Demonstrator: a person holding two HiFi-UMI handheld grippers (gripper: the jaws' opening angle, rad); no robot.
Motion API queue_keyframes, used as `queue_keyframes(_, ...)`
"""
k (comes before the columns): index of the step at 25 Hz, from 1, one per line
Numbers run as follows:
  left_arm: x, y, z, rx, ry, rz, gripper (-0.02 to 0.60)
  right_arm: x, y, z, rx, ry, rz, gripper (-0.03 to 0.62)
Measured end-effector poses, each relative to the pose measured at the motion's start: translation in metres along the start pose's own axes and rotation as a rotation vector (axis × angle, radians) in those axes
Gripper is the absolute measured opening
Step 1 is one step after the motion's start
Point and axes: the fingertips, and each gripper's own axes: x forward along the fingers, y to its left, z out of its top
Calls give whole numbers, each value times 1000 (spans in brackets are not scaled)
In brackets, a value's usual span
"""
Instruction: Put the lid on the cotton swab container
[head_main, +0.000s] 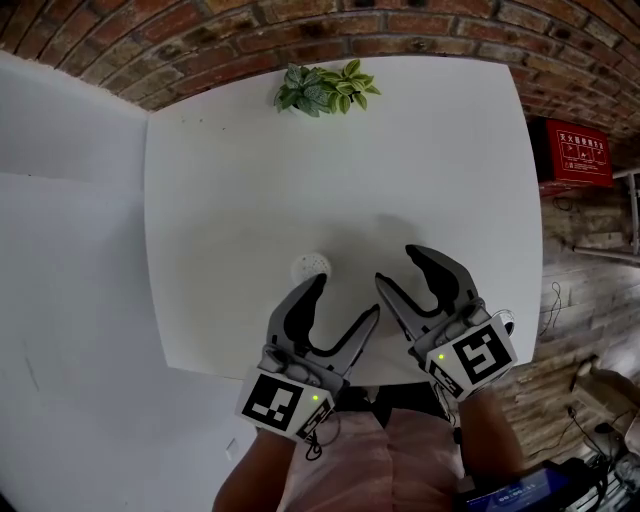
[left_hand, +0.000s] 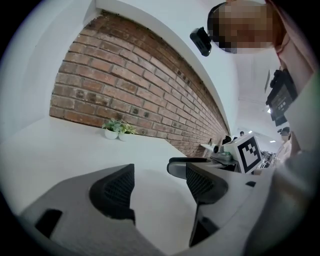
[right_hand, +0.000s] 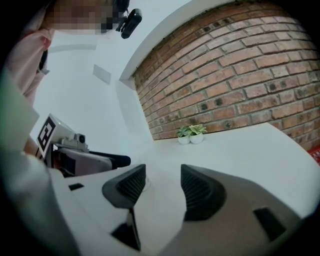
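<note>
hovering side by side over the near edge of a white table (head_main: 240, 180), the left gripper (head_main: 346, 296) and the right gripper (head_main: 398, 265) are both pointing away from the person and slightly downward. the left gripper view is showing its two dark ribbed pads (left_hand: 117, 187) standing well apart, with only bare tabletop lying between them, so it is gripping nothing. the right gripper view is showing the same thing: its pads (right_hand: 195, 186) are spread wide and nothing is sitting between them. a small round white thing with a dotted top, which is looking like the cotton swab container (head_main: 312, 266), is standing on the table just beyond the tip of the left gripper's outer jaw, near it but not touching it, and to the left of the right gripper. whether that dotted top is a lid or the open container i cannot tell, since it is showing too small. a small potted plant (head_main: 322, 88) is sitting at the far edge of the table, well apart from both grippers, against a red brick wall (head_main: 200, 40). a red box (head_main: 578, 152) is hanging to the right of the table.
</note>
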Motion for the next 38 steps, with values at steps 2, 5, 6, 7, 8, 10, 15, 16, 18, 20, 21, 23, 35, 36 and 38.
queue_keyframes(2, -3, -1, 5, 7, -12, 5, 333, -1, 2, 4, 0, -10, 3, 225)
queue_keyframes(5, -11, -4, 22, 23, -50, 22, 331, -6, 7, 19, -12, -34, 11, 225)
queue_keyframes(6, -14, -4, 30, 27, -69, 32, 327, -8, 9, 26, -25, -44, 15, 225)
queue_keyframes(7, -18, -5, 39, 31, -93, 46, 324, -10, 13, 35, -44, -54, 20, 224)
queue_keyframes(8, -23, -6, 48, 35, -119, 63, 315, -12, 17, 43, -66, -62, 26, 224)
queue_keyframes(10, -35, -10, 69, 46, -173, 107, 299, -19, 30, 61, -109, -81, 34, 223)
queue_keyframes(15, -80, -16, 139, 139, -337, 237, 192, -42, 74, 132, -219, -211, 0, 145)
queue_keyframes(16, -91, -15, 155, 168, -371, 277, 151, -47, 84, 149, -242, -244, -8, 124)
queue_keyframes(18, -113, -13, 185, 228, -435, 356, 27, -57, 98, 179, -283, -322, -36, 72)
queue_keyframes(20, -130, -15, 210, 268, -493, 376, 2, -64, 110, 203, -321, -393, -60, 6)
queue_keyframes(21, -136, -17, 219, 277, -515, 370, 2, -66, 116, 212, -334, -414, -67, 6)
queue_keyframes(23, -146, -19, 228, 282, -545, 351, 2, -67, 128, 218, -344, -420, -84, 6)
queue_keyframes(35, -183, -33, 226, 318, -581, 255, 2, -78, 156, 215, -359, -439, -212, 5)
queue_keyframes(36, -185, -34, 225, 317, -577, 249, 2, -78, 158, 213, -359, -437, -217, 5)
queue_keyframes(38, -188, -35, 221, 306, -569, 237, 2, -79, 164, 209, -364, -434, -225, 3)
